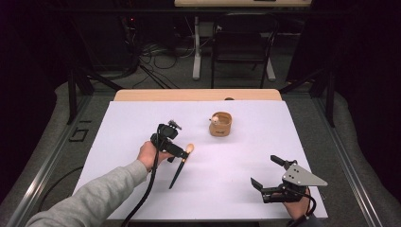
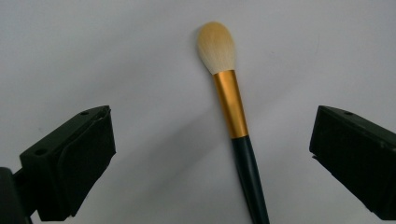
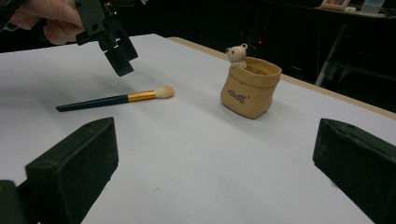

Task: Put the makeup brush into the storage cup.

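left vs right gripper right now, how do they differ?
Place: the left gripper hangs over the makeup brush, the brush lying between its jaws untouched; the right gripper sits near the table's front right corner, away from the brush and the bear pot.
Aim: the left gripper looks straight down at the brush; the right gripper looks across the table.
Shared: both open, both holding nothing.

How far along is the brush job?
Nothing looks done yet: the brush lies flat on the white table. In hand: the left gripper hovers open above it. Left: gripping it, perhaps for the bear pot. The right gripper sits open.
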### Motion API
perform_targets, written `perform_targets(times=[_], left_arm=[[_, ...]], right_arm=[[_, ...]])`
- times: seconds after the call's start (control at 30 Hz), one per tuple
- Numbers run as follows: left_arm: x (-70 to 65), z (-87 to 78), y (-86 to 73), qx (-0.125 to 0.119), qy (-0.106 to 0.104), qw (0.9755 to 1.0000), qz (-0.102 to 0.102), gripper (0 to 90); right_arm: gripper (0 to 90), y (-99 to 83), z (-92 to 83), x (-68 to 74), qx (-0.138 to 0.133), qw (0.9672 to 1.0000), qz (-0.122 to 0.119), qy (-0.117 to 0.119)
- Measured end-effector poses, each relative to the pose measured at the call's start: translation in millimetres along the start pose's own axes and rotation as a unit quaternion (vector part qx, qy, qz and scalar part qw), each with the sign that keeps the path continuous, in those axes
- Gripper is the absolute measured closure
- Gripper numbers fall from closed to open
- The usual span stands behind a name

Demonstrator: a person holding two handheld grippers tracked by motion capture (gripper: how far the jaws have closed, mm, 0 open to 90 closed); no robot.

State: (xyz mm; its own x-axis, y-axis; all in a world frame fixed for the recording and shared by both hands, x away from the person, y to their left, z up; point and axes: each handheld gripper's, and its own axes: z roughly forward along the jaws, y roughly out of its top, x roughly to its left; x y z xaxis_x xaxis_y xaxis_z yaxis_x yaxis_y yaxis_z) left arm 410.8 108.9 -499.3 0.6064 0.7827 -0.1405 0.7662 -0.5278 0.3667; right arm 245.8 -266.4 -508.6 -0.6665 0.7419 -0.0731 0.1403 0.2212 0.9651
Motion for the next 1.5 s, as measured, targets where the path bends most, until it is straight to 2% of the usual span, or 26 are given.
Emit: perform_targets(times=[0.23, 0.47, 0.83, 1.07, 1.13, 1.5], left_arm=[[-1.1, 5.2, 4.6, 0.017, -0.005, 0.9998, -0.01, 0.7], [0.6, 10.6, 6.2, 0.027, -0.017, 0.9993, -0.018, 13.8], [-1.2, 18.9, 6.9, 0.037, -0.024, 0.9988, -0.02, 31.0], [-3.7, 25.8, 8.3, 0.051, -0.021, 0.9983, -0.017, 42.5], [-4.7, 27.8, 8.1, 0.049, -0.021, 0.9984, -0.021, 44.9], [-4.7, 33.3, 7.9, 0.056, -0.017, 0.9982, -0.014, 56.7]], right_arm=[[0.0, 0.0, 0.0, 0.1, 0.001, 1.0, 0.0, 0.0], [0.0, -0.1, 0.0, 0.1, 0.001, 1.0, 0.001, 0.0], [0.0, -0.1, 0.2, 0.0, 0.006, 1.0, -0.001, 0.0], [0.0, -0.4, 0.5, 0.1, 0.004, 1.0, 0.0, -0.001], [0.0, -0.4, 0.5, 0.1, 0.004, 1.0, 0.0, -0.001], [0.0, -0.5, 0.7, -0.1, 0.007, 1.0, -0.002, -0.001]])
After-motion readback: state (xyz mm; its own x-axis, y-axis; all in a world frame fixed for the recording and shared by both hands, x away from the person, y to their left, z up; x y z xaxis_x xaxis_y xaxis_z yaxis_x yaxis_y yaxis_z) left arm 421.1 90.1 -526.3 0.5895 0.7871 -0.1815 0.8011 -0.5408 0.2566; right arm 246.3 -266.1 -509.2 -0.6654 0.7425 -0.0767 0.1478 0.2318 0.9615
